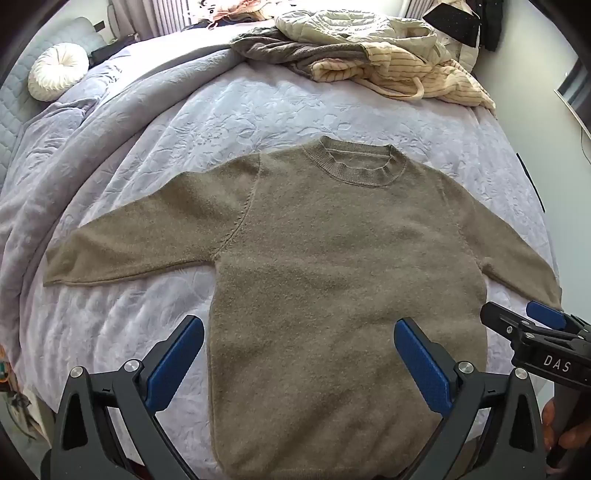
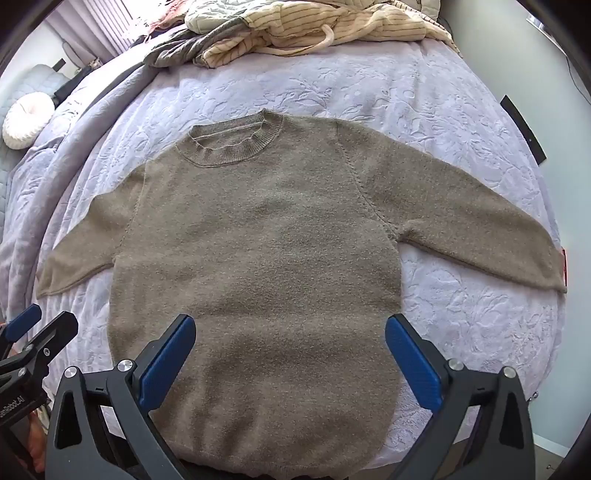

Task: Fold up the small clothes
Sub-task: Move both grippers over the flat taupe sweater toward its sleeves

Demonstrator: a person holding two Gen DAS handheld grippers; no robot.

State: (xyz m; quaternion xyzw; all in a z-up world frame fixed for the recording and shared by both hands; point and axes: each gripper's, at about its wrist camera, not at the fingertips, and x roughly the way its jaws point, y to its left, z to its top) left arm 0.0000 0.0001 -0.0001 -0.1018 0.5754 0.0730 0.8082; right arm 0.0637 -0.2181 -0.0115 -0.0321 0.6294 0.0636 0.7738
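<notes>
A small olive-brown knit sweater (image 1: pixel 332 258) (image 2: pixel 258 240) lies flat, front up, on a lilac quilted bed, collar away from me and both sleeves spread sideways. My left gripper (image 1: pixel 299 332) hovers above the sweater's lower left part, jaws wide open, nothing between the blue pads. My right gripper (image 2: pixel 290 328) hovers above the lower right part, also wide open and empty. Each gripper shows at the edge of the other's view: the right gripper (image 1: pixel 535 325) beside the right sleeve, the left gripper (image 2: pixel 37 332) near the left sleeve cuff.
A heap of clothes (image 1: pixel 369 55) (image 2: pixel 295 33), cream striped, beige and grey, sits at the far end of the bed (image 1: pixel 258 110). A round white cushion (image 1: pixel 57 72) lies at the far left. The folded-back quilt bunches along the left side.
</notes>
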